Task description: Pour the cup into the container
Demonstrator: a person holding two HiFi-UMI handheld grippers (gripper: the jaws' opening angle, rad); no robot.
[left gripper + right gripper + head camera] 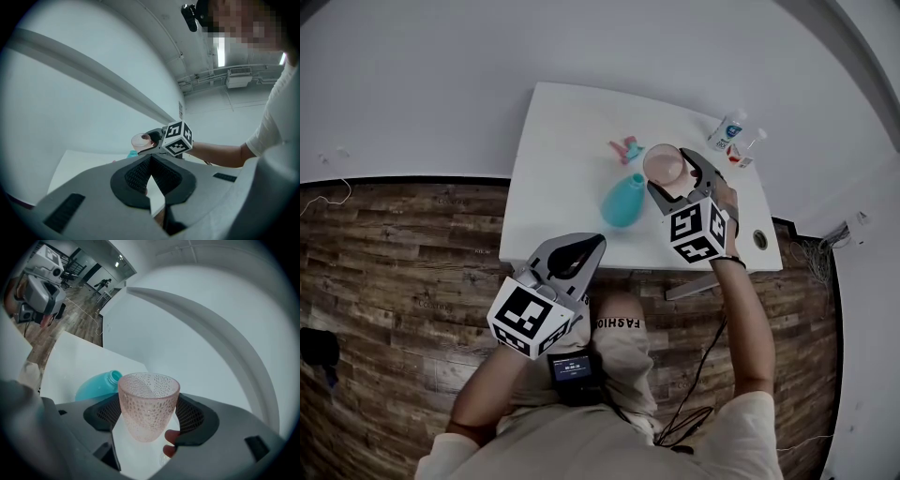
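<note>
The pour depends on how the pink dimpled glass cup (149, 390) sits relative to the open neck of the teal container (96, 384). The right gripper (148, 414) pinches the cup across its lower body, one pad on each side, with the rim up and nearly level. I cannot tell whether the cup holds anything.

In the right gripper view the container's mouth is at about 10 o'clock from the cup's rim. It is close by, lower than the rim, and not touching it.

In the head view the cup (662, 162) hangs over the white counter (553, 169) in the right gripper (667, 172). The teal container (623, 202) is just beside it at about 7 o'clock. The container looks to be standing on its broad base, with its long axis running up through the narrow neck toward the cup.

My reading is that the cup has to travel a short way toward 7 o'clock and then tip its rim over that same side. The neck is narrow and the cup's mouth is much wider, so the pouring lip needs to line up closely with the opening or the contents will likely spill onto the counter.

The left gripper (581, 253) is at about 7 o'clock from the container, well apart from it and off the counter's near edge. Its own view shows the left gripper (149, 161) with its jaws pressed together on nothing. The right hand is therefore the nearer one, and nothing steadies the container.
</note>
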